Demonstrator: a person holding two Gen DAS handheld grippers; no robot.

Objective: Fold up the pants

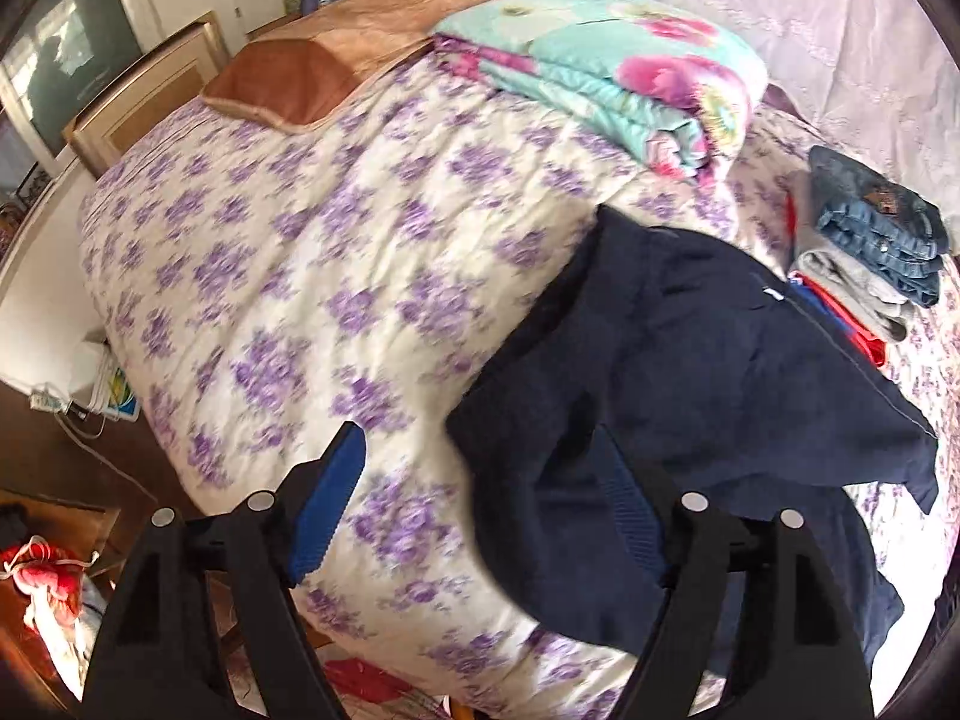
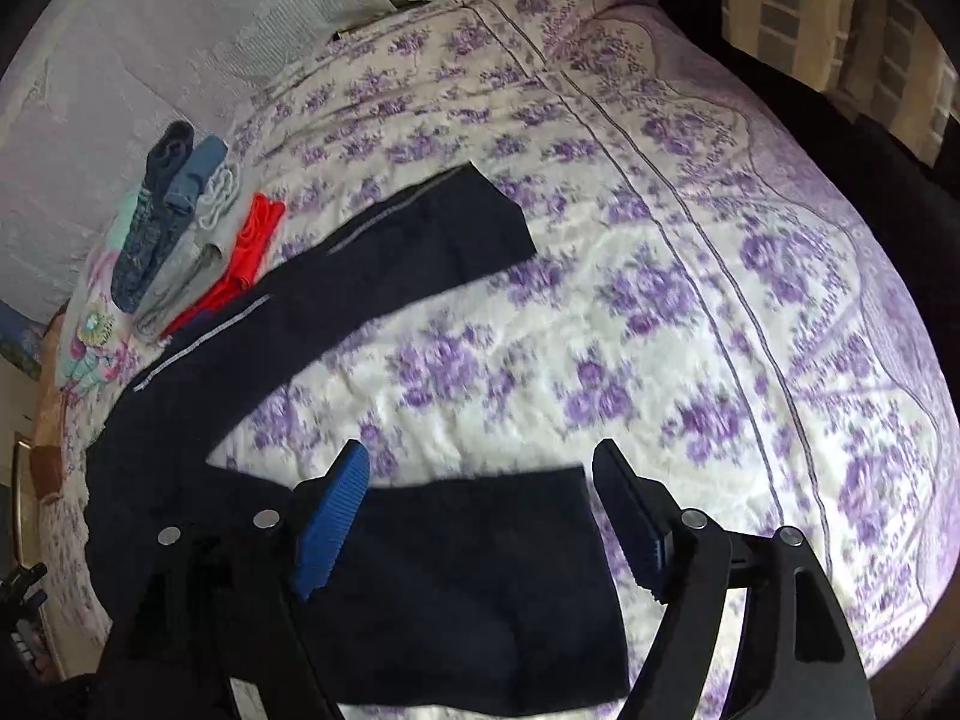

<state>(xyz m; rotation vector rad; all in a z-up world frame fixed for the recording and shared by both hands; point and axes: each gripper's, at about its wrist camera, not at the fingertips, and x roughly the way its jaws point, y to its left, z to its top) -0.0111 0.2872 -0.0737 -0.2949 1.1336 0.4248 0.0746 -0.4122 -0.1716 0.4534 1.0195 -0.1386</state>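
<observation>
Both my left gripper (image 1: 480, 516) and right gripper (image 2: 480, 516) hang released above the navy pants (image 2: 456, 588) on the bed (image 2: 660, 312); splayed legs risk a crooked fold.

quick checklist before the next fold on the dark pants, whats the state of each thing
1. left gripper free of cloth: ok, open, nothing pinched.
2. right gripper free of cloth: ok, open above one leg.
3. dark pants lying on the floral bedspread: ok.
4. Legs lined up for folding: not ok, they lie spread apart.
5. Pants clear of the stack of folded clothes: cannot tell, edges look close.
6. Bare bedspread beside the pants: ok.
</observation>
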